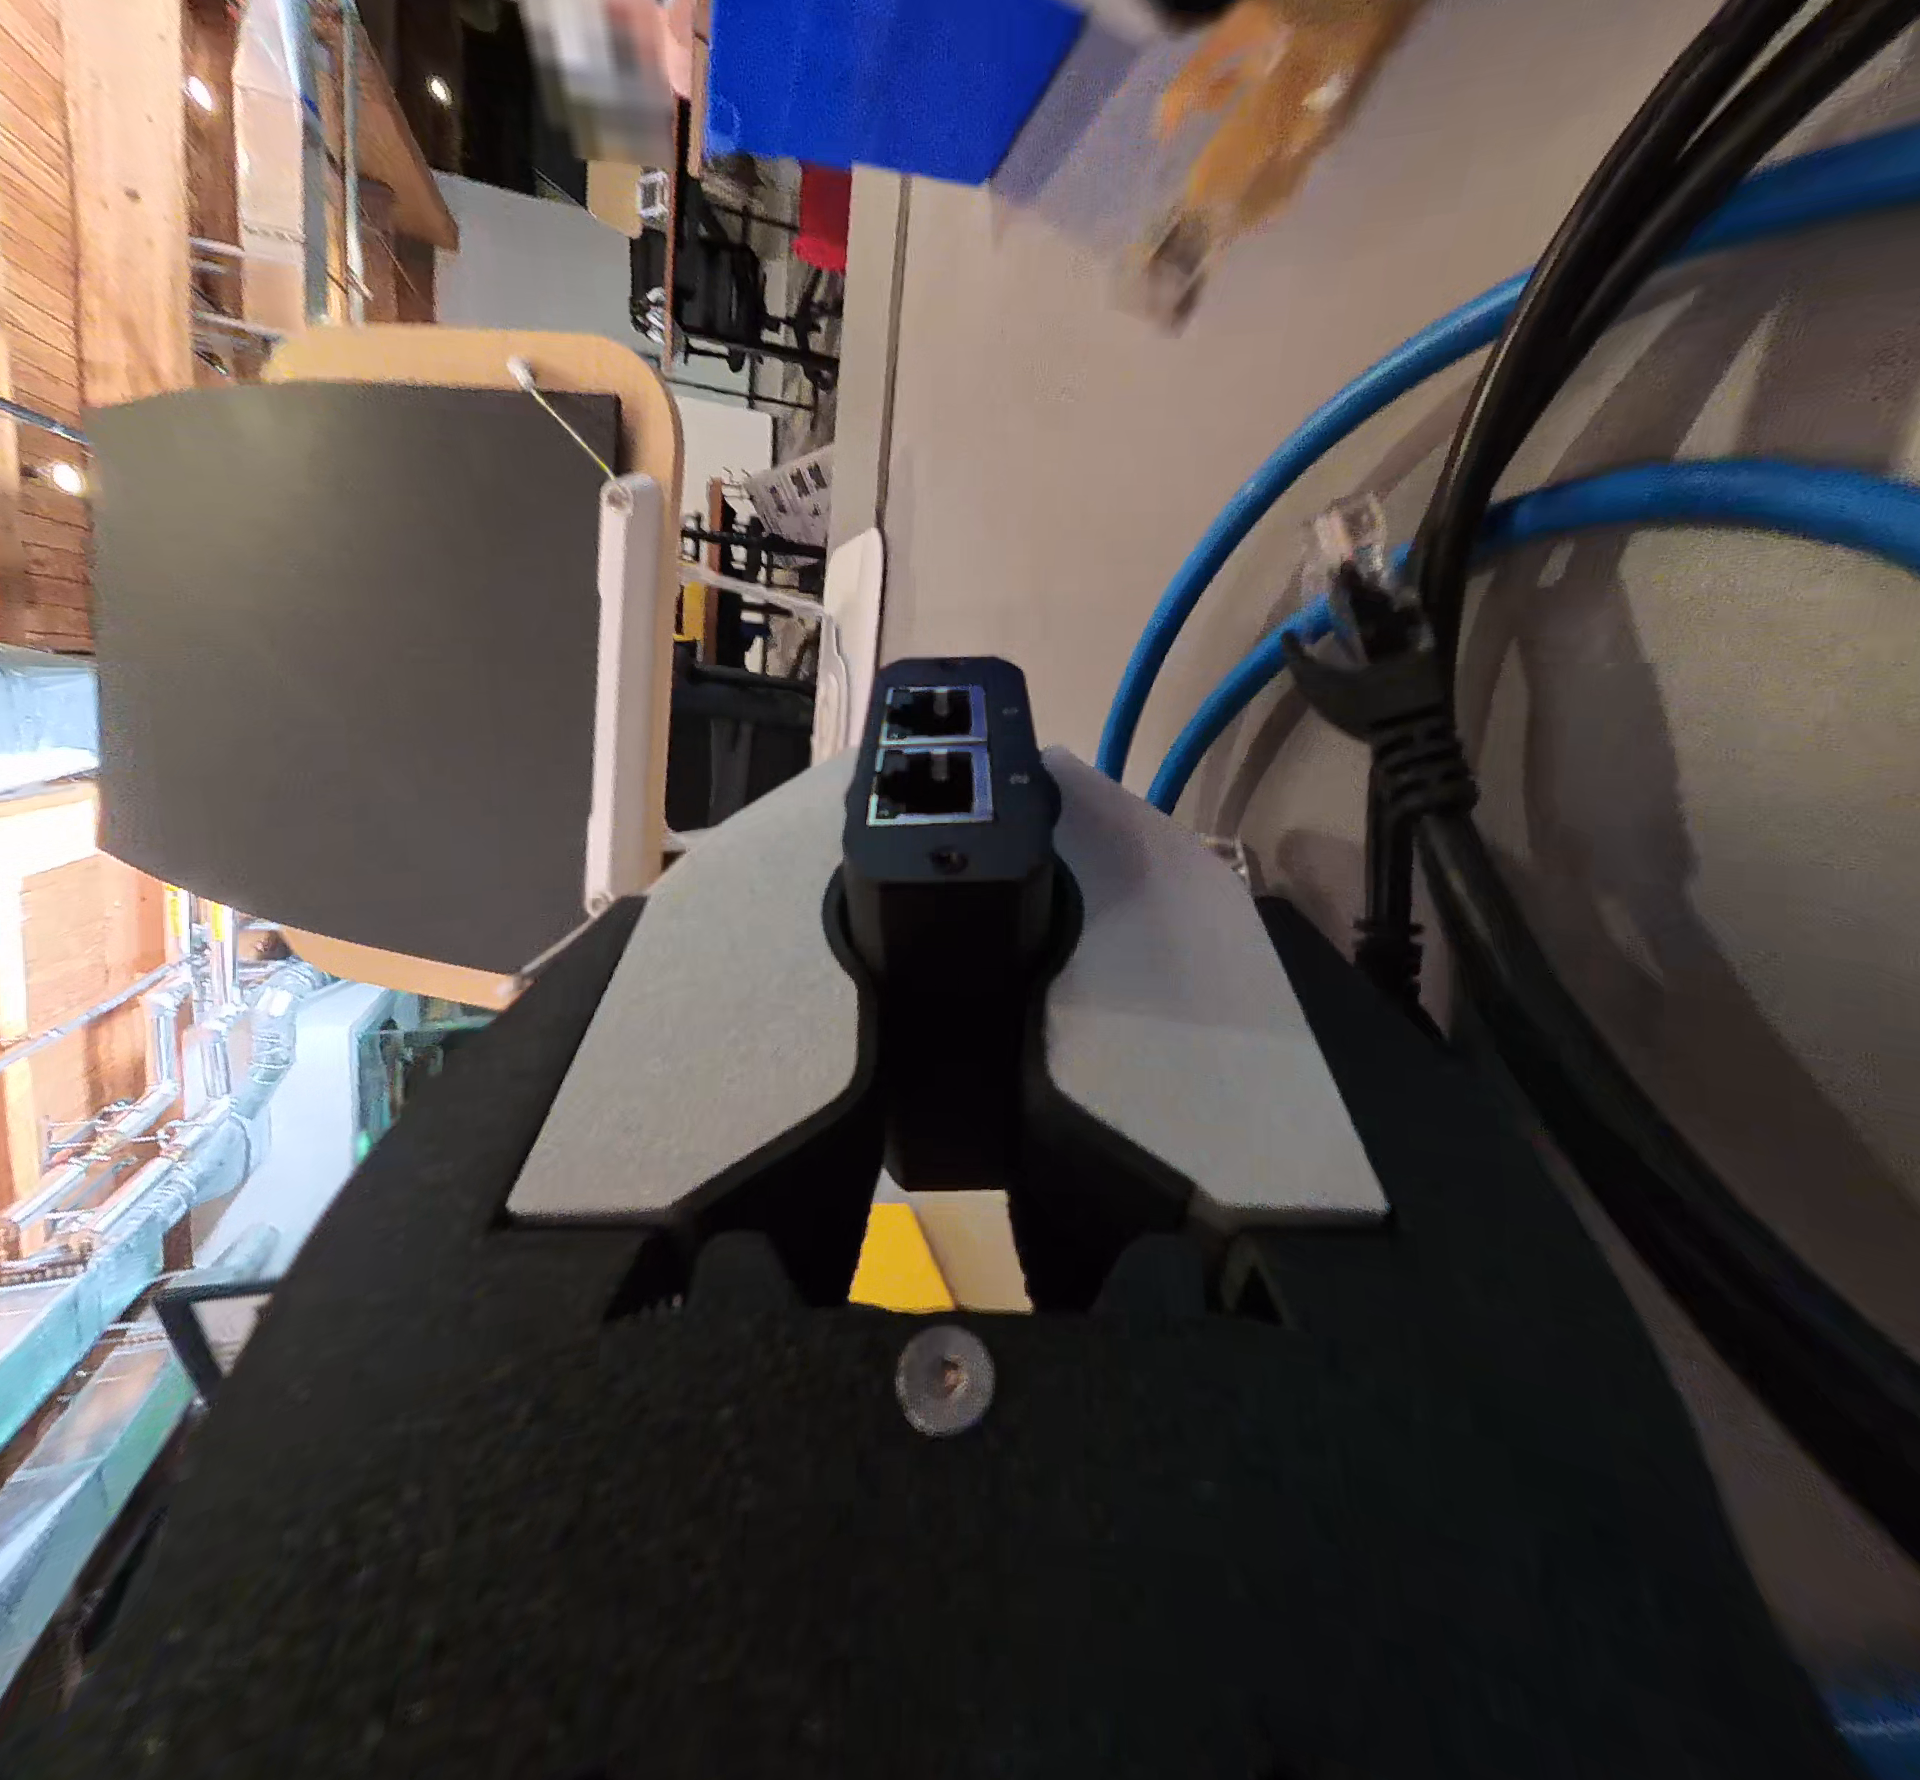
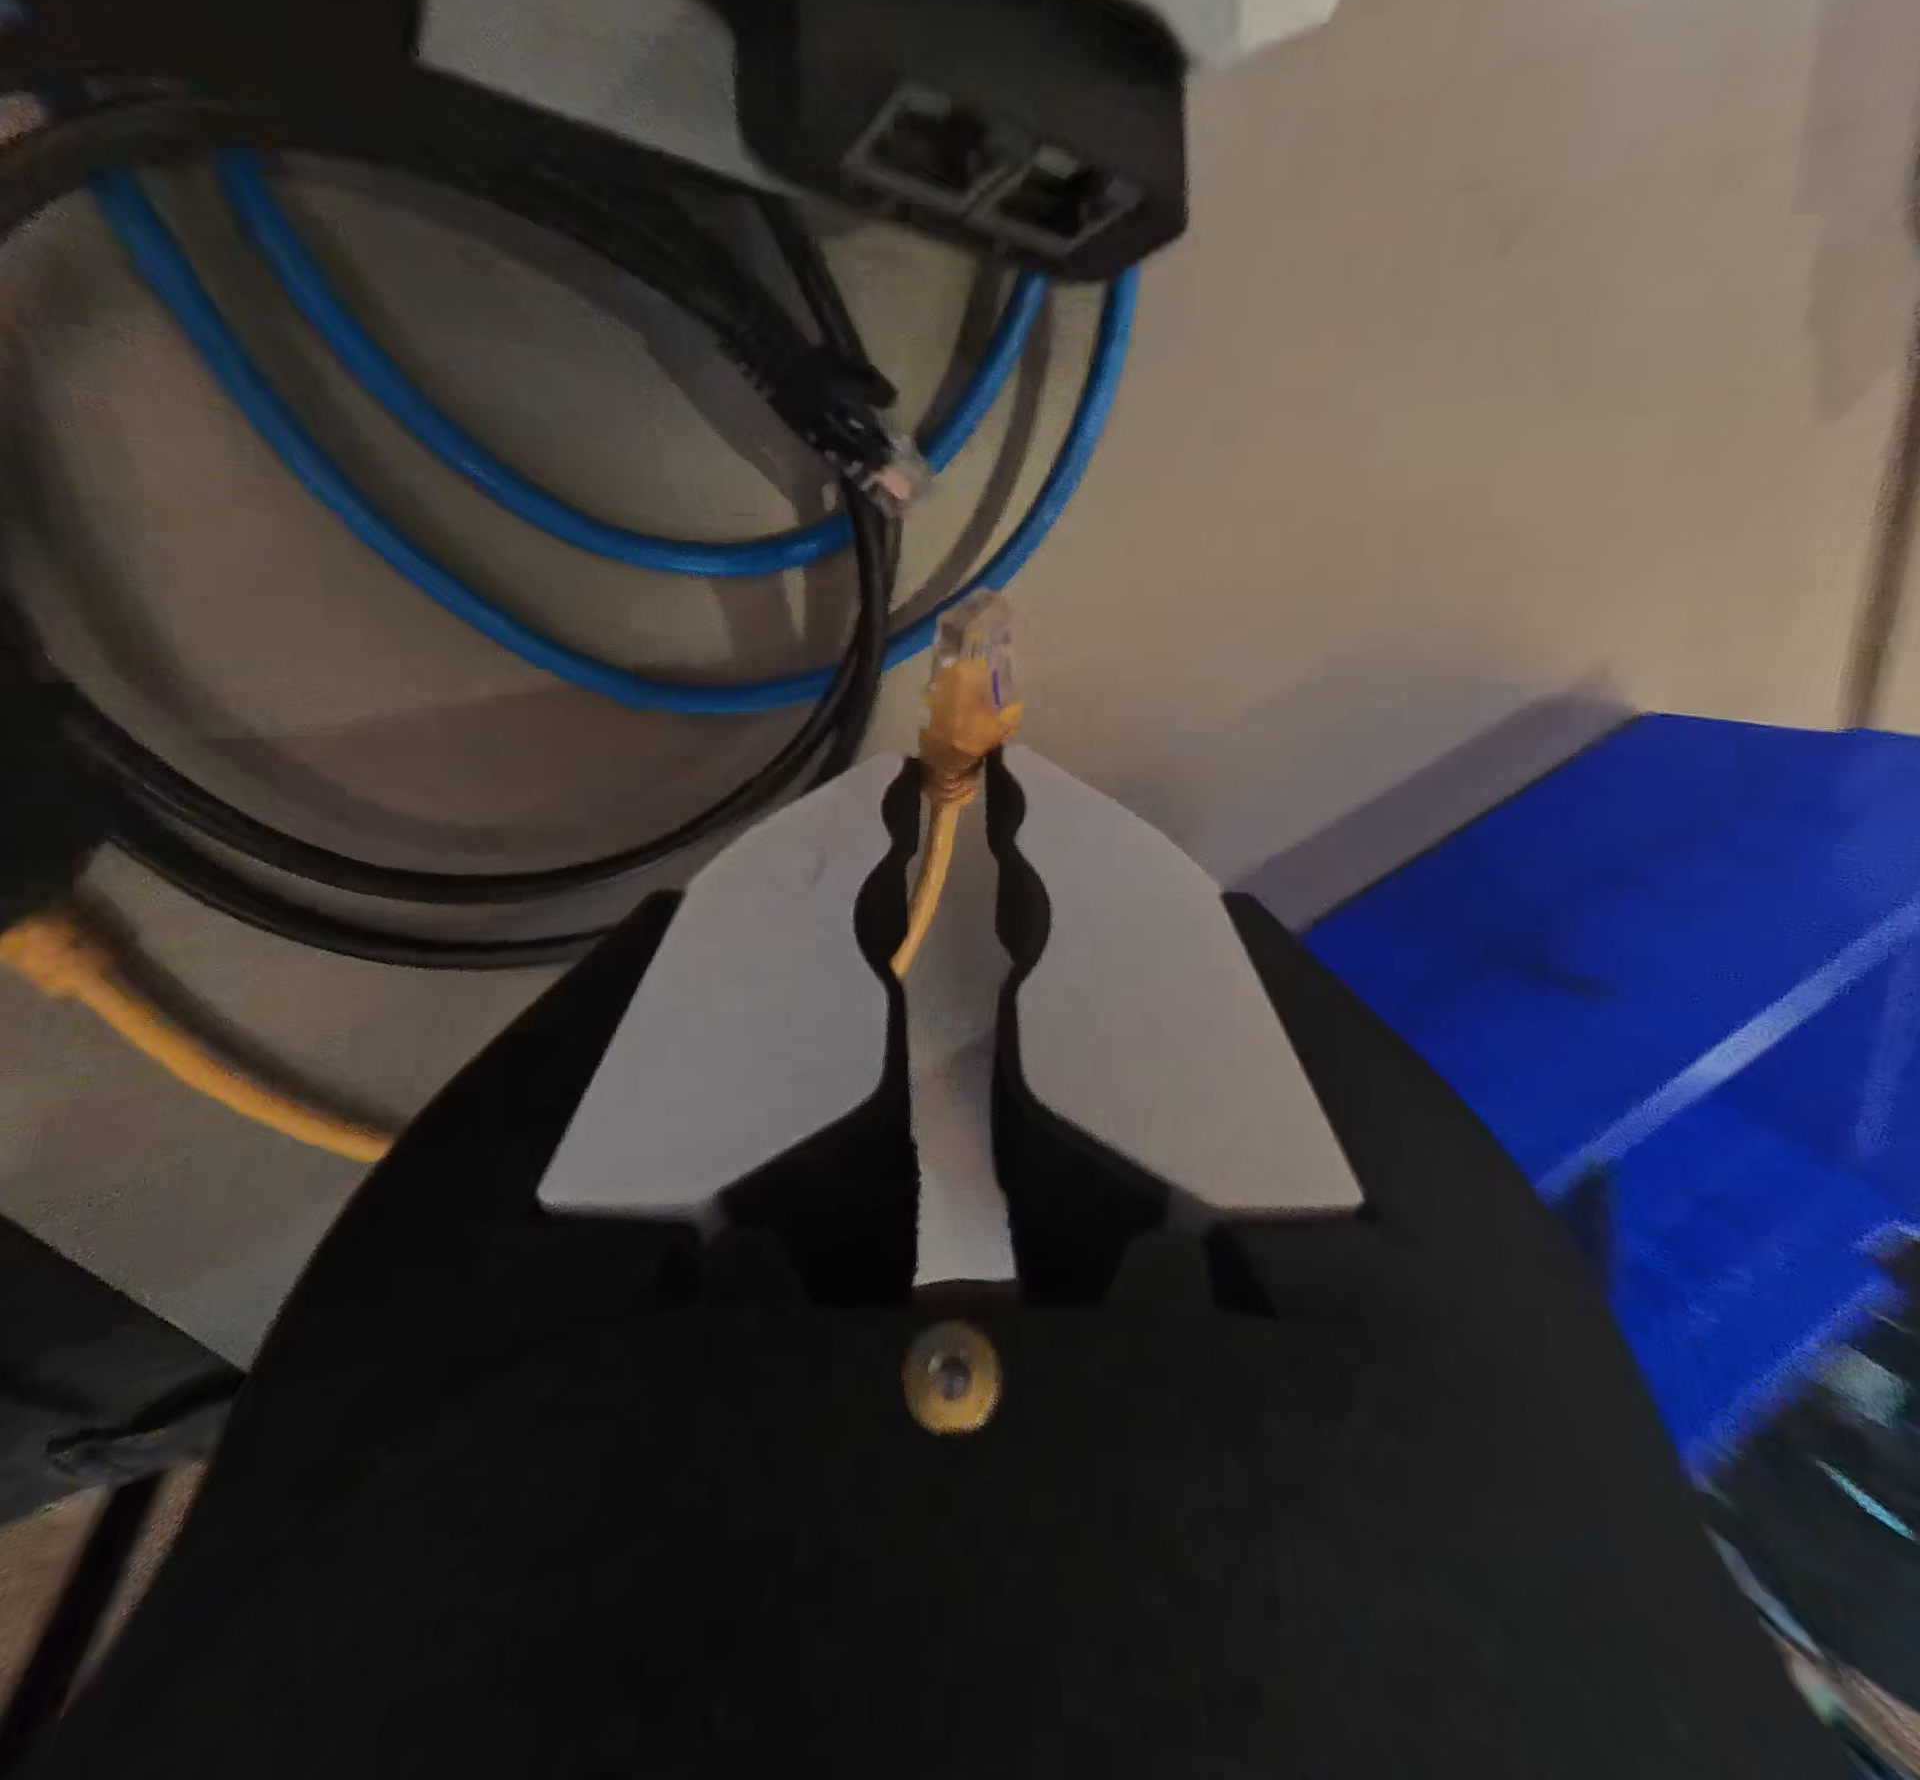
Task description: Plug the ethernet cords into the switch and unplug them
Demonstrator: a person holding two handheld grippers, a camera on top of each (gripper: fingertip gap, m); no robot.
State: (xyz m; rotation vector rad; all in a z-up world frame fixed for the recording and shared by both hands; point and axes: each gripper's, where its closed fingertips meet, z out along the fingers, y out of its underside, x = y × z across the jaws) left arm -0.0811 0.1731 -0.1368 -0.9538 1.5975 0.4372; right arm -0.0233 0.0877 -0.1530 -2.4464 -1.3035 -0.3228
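My left gripper (image 1: 948, 857) is shut on a small black switch (image 1: 940, 795) with two empty ports facing out; the view is rolled on its side. My right gripper (image 2: 951, 774) is shut on the yellow ethernet cord (image 2: 961, 712) just behind its clear plug, which points up toward the switch (image 2: 997, 172) held above the table at the top of the right wrist view. The right gripper and its yellow plug (image 1: 1247, 120) appear blurred at the top of the left wrist view. A black cord (image 1: 1392, 691) and a blue cord (image 1: 1662, 504) lie coiled on the table, both unplugged.
A blue bin (image 2: 1662, 1003) stands on the table at the right. The black cord (image 2: 831, 411) and blue cord (image 2: 520, 504) loop over the table at the left, with more yellow cord (image 2: 156, 1055) near the front. A chair (image 1: 343, 650) stands beyond the table edge. My hands' fingertips stand some 10 cm from each other.
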